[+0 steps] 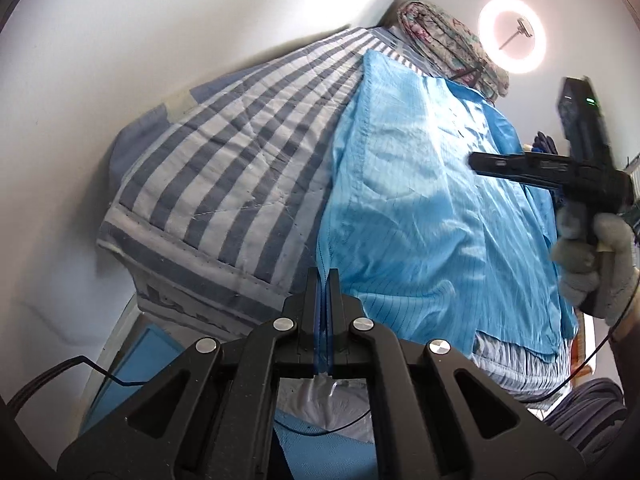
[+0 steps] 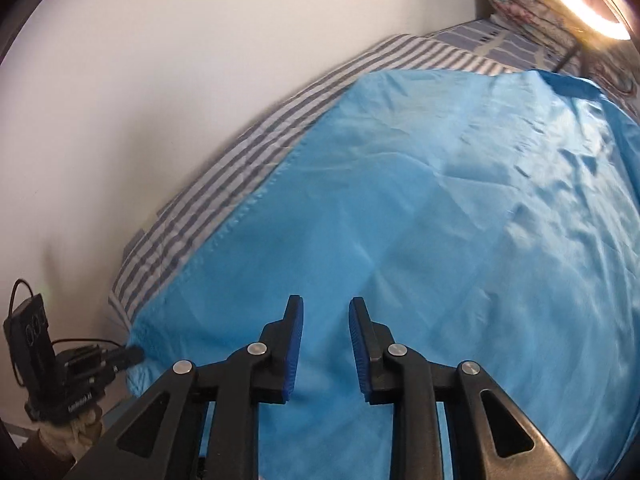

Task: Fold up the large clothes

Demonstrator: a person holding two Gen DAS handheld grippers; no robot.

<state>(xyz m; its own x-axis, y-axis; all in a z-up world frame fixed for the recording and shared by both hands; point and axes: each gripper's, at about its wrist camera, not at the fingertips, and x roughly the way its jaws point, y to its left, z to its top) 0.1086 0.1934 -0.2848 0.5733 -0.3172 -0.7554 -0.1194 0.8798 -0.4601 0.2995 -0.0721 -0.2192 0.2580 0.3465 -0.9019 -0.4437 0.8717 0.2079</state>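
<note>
Shiny light-blue garment of thin pin-striped fabric (image 1: 420,208) lies spread flat over the bed with the blue-and-white striped quilt (image 1: 224,168), filling the right wrist view from 6 to 3 o'clock, stitched hem running toward 10. Bed is your folding surface here, so cloth is laid out smooth, only light creases.

Your left claw (image 1: 325,280) is pinched tight on the garment's near edge, at 6 o'clock in its own view; blue fabric shows squeezed between the pads. In the right wrist view that same claw bites the corner at 8 o'clock. Probably an anchor hold so the corner stays put for a fold.

Your right claw (image 2: 326,322) hovers over mid-cloth, jaws narrowly apart, nothing between the pads, not gripping. Gloved hand (image 1: 596,264) carries it at 3 o'clock in the left view.

Further out: rolled floral blanket (image 1: 448,36) at the bed's far end, glowing ring light (image 1: 512,36) at 1 o'clock, white wall (image 1: 160,20) alongside.
</note>
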